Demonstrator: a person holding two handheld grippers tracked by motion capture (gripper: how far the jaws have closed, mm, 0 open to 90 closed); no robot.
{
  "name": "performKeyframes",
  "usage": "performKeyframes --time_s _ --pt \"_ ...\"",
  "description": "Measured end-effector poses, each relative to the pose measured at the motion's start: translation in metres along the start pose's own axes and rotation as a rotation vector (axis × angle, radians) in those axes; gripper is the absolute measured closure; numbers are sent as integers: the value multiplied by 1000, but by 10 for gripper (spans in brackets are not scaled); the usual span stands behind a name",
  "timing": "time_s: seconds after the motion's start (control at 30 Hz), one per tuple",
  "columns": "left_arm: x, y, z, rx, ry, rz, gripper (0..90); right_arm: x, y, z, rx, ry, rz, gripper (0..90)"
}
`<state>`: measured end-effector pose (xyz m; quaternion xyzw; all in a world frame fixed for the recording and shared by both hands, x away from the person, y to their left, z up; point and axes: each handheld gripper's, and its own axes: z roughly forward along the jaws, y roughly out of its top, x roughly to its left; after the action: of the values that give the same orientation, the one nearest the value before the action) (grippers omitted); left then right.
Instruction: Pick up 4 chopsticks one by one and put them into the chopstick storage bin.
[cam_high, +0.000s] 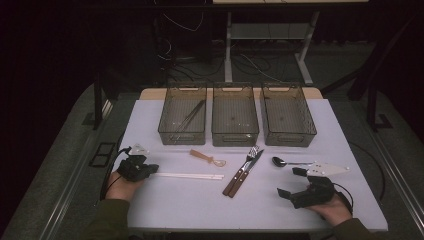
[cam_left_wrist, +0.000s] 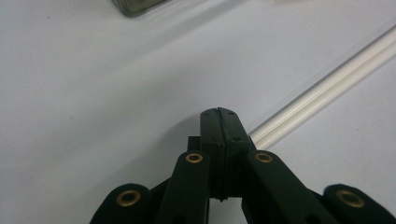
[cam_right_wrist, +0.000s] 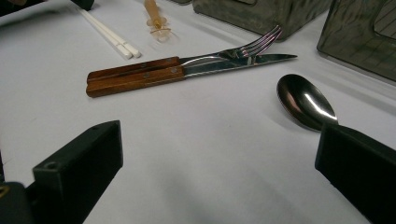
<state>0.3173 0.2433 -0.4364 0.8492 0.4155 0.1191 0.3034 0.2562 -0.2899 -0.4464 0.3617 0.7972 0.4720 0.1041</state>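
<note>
left gripper (cam_high: 144, 169) jaws pressed together, empty, at near end of white chopsticks (cam_high: 187, 176); pair's long axis runs across table toward right gripper (cam_high: 289, 184), jaws wide, farther off.

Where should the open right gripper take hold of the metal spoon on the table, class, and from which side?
Grip the spoon on its thin handle, coming from above with the right gripper's fingers either side of it. It lies flat on the table, and the rounded bowl would probably slip; the handle is narrow and straight.
</note>
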Motion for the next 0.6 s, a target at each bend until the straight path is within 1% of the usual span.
performKeyframes --time_s 0.2,0.5,0.6 --pt "-5 -8 -6 -1 -14 -5 896 1 0 0 2 1 3 11" --pt "-16 -19 -14 -3 -31 10 896 1 0 0 4 2 3 11" --pt "-19 -22 -17 -2 -41 7 896 1 0 0 4 2 4 11"
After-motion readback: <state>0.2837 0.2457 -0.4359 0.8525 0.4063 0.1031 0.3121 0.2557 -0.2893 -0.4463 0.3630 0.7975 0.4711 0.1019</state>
